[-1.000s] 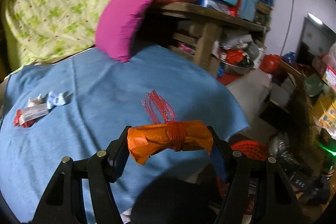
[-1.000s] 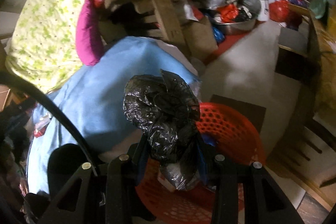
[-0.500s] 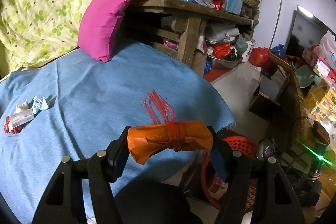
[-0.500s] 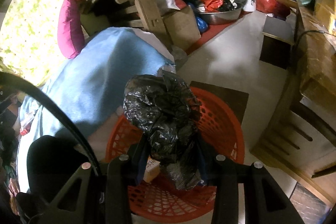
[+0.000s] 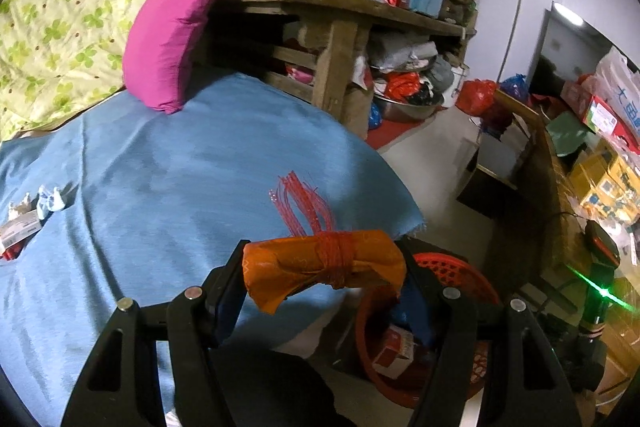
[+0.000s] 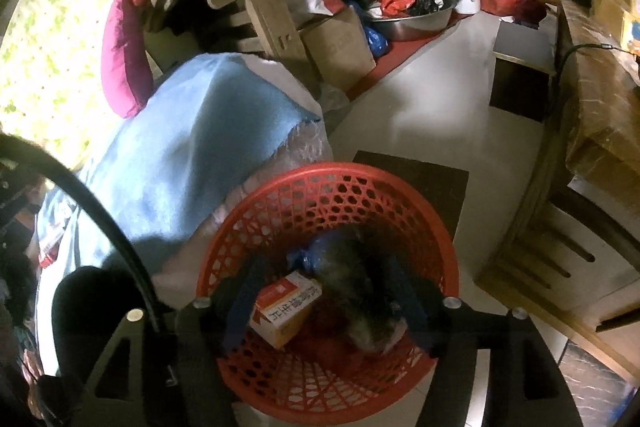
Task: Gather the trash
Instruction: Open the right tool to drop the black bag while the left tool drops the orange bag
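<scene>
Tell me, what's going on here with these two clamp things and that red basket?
A person is collecting trash with a handheld gripper in each hand. The left gripper is shut on an orange wrapper bundle tied with red string, held above the blue cloth near the red basket. The right gripper is open above the basket, and a blurred black plastic bag shows between its fingers, apparently dropping in beside a small box.
</scene>
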